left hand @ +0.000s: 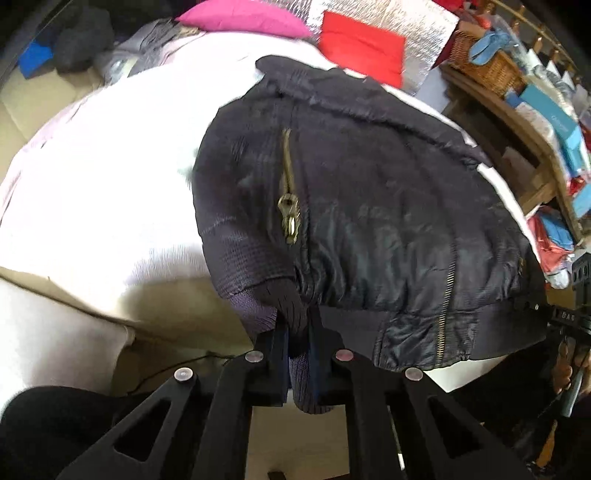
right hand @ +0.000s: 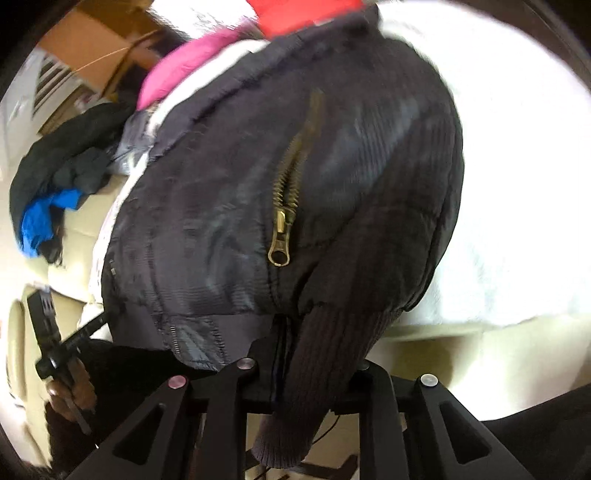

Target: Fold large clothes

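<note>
A dark navy padded jacket (left hand: 369,206) with brass zippers lies on a white bed cover (left hand: 103,192). My left gripper (left hand: 298,325) is shut on the jacket's ribbed knit hem at its near left corner. My right gripper (right hand: 291,339) is shut on the ribbed knit cuff or hem (right hand: 314,376) at the jacket's (right hand: 258,192) near right corner; the ribbing hangs down over its fingers. Each gripper shows in the other's view: the right one at the far right of the left wrist view (left hand: 576,317), the left one at the lower left of the right wrist view (right hand: 55,350).
A pink cushion (left hand: 243,16) and a red cushion (left hand: 362,48) lie at the head of the bed. A wooden shelf with a wicker basket (left hand: 484,66) and boxes stands to the right. Dark and blue clothes (right hand: 55,192) lie piled to the left.
</note>
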